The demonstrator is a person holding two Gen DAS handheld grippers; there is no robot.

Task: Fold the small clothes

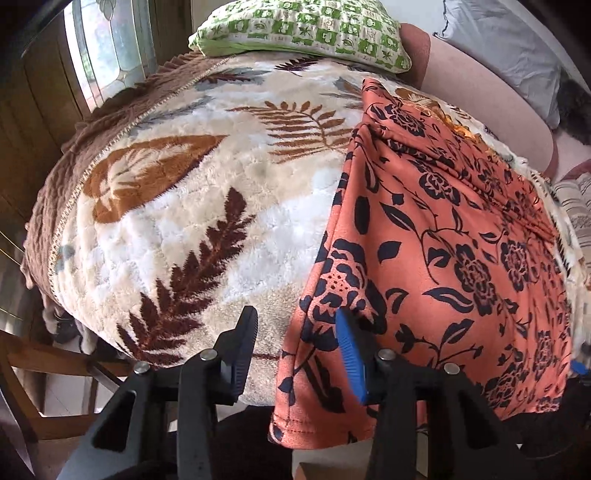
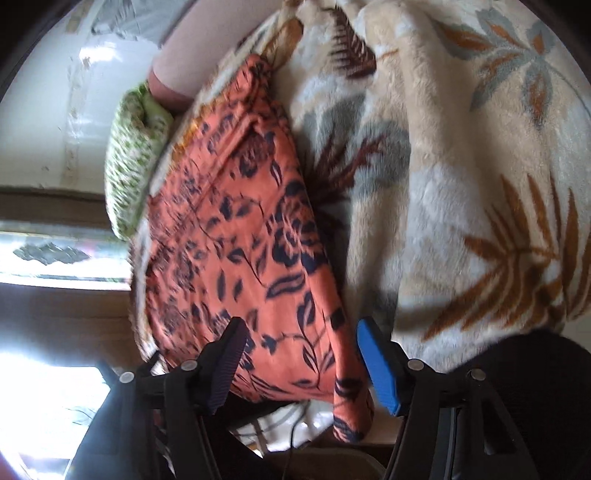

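An orange garment with a dark floral print (image 1: pixel 443 236) lies spread on a fluffy leaf-patterned blanket (image 1: pixel 192 206), its near hem hanging over the front edge. My left gripper (image 1: pixel 297 321) is open, jaws wide apart, over the garment's near left corner, one finger on each side of its left edge. In the right wrist view the same garment (image 2: pixel 236 229) lies on the blanket (image 2: pixel 461 166). My right gripper (image 2: pixel 299 328) is open above the garment's near edge, holding nothing.
A green and white patterned pillow (image 1: pixel 306 29) rests at the far end of the blanket; it also shows in the right wrist view (image 2: pixel 133 158). A pink sofa arm (image 1: pixel 480 88) and grey cushion (image 1: pixel 509 48) lie right. A wooden chair (image 1: pixel 44 373) stands lower left.
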